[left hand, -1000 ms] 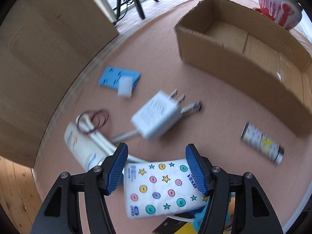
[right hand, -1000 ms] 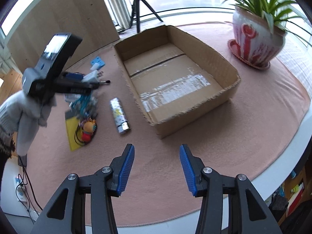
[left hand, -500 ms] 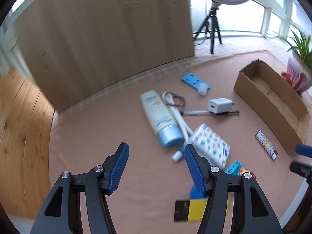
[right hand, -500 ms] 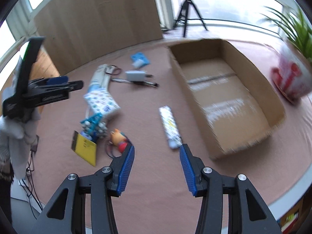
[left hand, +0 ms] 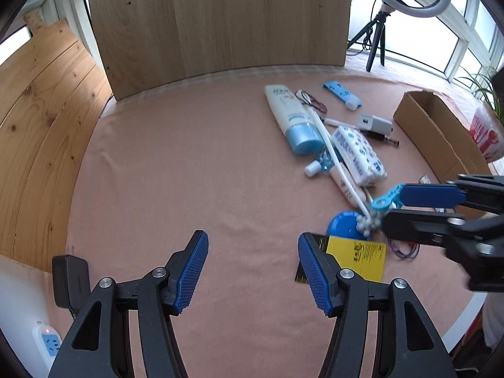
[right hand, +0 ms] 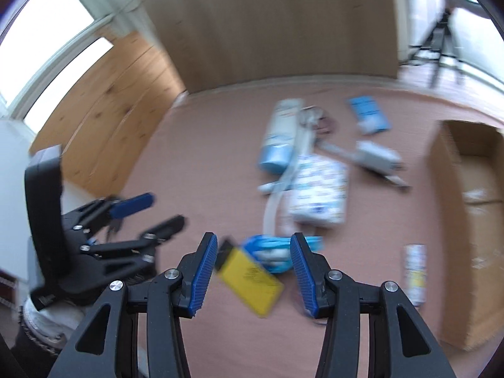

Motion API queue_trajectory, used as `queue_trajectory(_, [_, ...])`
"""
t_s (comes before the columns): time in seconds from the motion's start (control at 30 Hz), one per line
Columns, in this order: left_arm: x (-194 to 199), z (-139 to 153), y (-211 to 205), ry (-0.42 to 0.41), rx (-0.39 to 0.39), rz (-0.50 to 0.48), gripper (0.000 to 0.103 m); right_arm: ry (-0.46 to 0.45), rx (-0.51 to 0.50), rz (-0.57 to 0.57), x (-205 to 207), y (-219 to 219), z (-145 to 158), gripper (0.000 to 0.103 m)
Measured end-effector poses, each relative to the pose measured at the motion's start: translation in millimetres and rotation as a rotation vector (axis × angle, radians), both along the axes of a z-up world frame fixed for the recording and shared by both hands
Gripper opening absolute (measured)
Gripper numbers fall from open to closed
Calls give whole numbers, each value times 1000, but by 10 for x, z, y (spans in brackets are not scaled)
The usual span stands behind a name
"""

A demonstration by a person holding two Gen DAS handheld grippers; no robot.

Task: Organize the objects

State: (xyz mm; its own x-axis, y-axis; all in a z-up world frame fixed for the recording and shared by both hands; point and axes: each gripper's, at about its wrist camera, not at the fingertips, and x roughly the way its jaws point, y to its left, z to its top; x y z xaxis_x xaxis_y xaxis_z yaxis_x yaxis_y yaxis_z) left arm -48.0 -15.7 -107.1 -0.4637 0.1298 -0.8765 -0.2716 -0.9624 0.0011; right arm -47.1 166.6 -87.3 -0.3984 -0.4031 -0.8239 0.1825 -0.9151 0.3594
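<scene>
A round table with a pink cloth (left hand: 195, 170), wooden boards (left hand: 217, 22) behind.
Left gripper (left hand: 252, 271) and right gripper (right hand: 253, 274) both gape, holding nothing.

The left gripper (left hand: 253, 269) hangs over bare pink cloth (left hand: 189, 170) with its blue-padded jaws spread apart and nothing between them, its right finger just overlapping a yellow card (left hand: 362, 260). To the right lies a cluster: a white tube with a blue cap (left hand: 291, 113), a patterned tissue pack (left hand: 359, 154), a white charger (left hand: 376, 123) and a blue disc (left hand: 343, 225). The right gripper (left hand: 397, 206) reaches in from the right edge above the disc, and a cardboard box (left hand: 431, 132) sits beyond.
</scene>
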Motion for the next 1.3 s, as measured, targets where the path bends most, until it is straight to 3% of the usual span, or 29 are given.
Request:
queue_trajectory(0.1, [39,-64,31,-5,-5,-1,64,-56,47,24,-121,-118,-208,44])
queue_trajectory(0.17, [35,-110,47,-15,10,-1,64,-99,75,-43,-173,22,-334,41])
queue_trajectory(0.2, [33,-139,68,-22,16,-6,64,-107,97,-140,-157,286,-354,41])
queue_trajectory(0.47, [43,-258,338,-46,27,-68,64,-124,144,-282,-22,842,-316,41])
queue_trajectory(0.57, [45,-265,363,-51,40,-72,64,-88,78,-277,18,764,-170,41])
queue_trajectory(0.7, [85,-231,346,-44,40,-81,64,-36,75,-137,-88,285,-57,41])
queue_trajectory(0.87, [106,-250,246,-51,37,-67,64,-104,47,-29,-317,-16,-317,41])
queue_trajectory(0.93, [85,-285,194,-58,38,-48,64,-118,82,-46,-368,44,-441,38])
queue_trajectory(1.03, [50,-322,168,-65,45,-38,64,-64,261,-156,-377,245,-406,38])
queue_trajectory(1.13, [18,-336,188,-69,50,-39,63,-99,226,-215,-380,500,-434,39])
queue_trajectory(1.3, [-14,-286,417,-56,46,-93,63,-59,186,-203,-123,515,-294,40])
